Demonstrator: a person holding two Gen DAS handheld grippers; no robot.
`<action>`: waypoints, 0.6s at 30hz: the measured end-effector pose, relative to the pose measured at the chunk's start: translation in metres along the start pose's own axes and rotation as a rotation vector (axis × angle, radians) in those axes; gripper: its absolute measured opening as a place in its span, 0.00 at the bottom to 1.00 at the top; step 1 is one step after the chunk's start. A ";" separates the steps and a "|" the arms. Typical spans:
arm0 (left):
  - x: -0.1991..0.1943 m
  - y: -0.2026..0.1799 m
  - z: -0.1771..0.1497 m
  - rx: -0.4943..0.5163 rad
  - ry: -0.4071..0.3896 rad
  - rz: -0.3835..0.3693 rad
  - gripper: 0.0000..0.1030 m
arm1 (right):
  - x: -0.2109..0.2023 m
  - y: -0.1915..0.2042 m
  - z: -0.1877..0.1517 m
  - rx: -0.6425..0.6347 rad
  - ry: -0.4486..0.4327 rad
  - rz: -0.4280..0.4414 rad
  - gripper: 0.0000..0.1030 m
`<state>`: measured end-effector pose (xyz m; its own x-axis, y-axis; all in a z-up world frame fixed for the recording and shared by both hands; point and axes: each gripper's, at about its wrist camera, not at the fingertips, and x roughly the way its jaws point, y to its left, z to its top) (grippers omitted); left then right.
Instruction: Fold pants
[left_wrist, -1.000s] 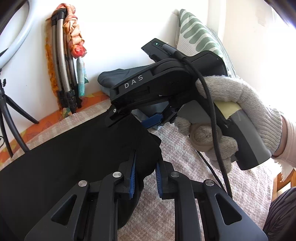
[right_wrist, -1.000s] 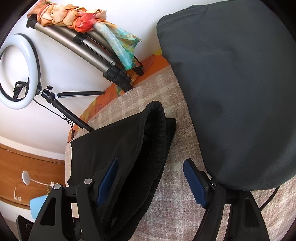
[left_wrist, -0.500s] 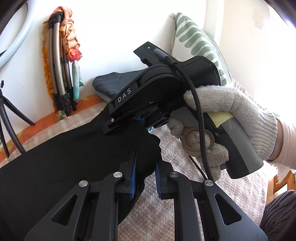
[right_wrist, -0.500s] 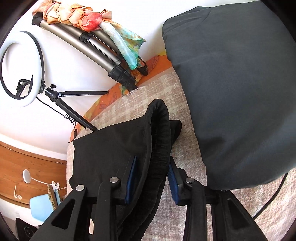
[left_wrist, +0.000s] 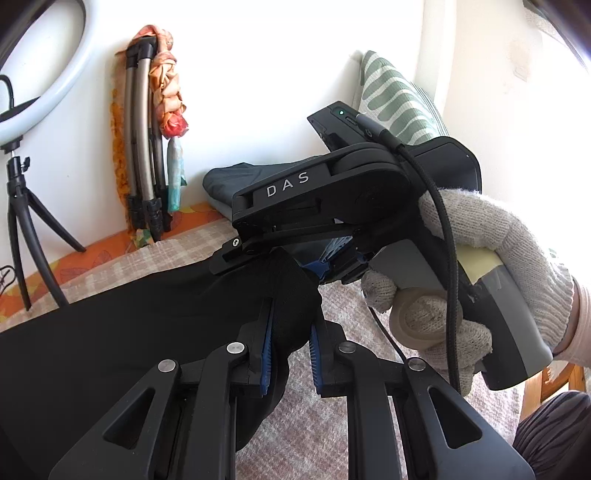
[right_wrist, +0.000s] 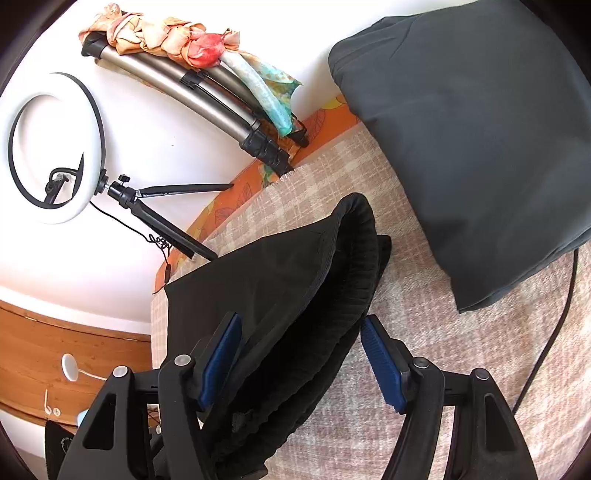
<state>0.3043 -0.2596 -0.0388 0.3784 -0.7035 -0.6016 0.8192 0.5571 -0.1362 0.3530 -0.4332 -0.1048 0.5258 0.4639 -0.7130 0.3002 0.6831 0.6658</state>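
Black knit pants lay spread on the beige checked blanket in the left wrist view, one corner gathered up and clamped between the blue pads of the left gripper, which stood nearly together on the cloth. Just beyond, the right gripper, held by a white-gloved hand, reached down at the same raised edge; from here I could not tell how its fingers stood.

From the right wrist view, the ribbed waistband of the pants arched up between the right gripper's blue pads, which had just been opening and stood apart, the right one clear of the fabric. A dark grey folded garment sat near the waistband on the blanket.

Judging from this, the fold was at an early stage: the waist end was only being gathered, with the right side seemingly being regripped, and the cloth had not yet been carried over onto itself.
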 end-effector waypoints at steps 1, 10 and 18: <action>0.000 0.000 -0.001 0.001 0.004 -0.003 0.15 | 0.004 -0.002 -0.001 0.018 0.000 0.009 0.69; 0.001 -0.011 -0.010 0.030 0.023 -0.024 0.15 | 0.011 -0.010 0.005 0.028 -0.090 0.016 0.13; -0.034 -0.001 -0.004 -0.015 -0.057 -0.025 0.14 | -0.018 0.062 0.005 -0.190 -0.189 -0.029 0.08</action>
<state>0.2894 -0.2344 -0.0215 0.3818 -0.7411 -0.5523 0.8224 0.5450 -0.1628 0.3663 -0.4025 -0.0493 0.6638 0.3412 -0.6656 0.1721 0.7963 0.5799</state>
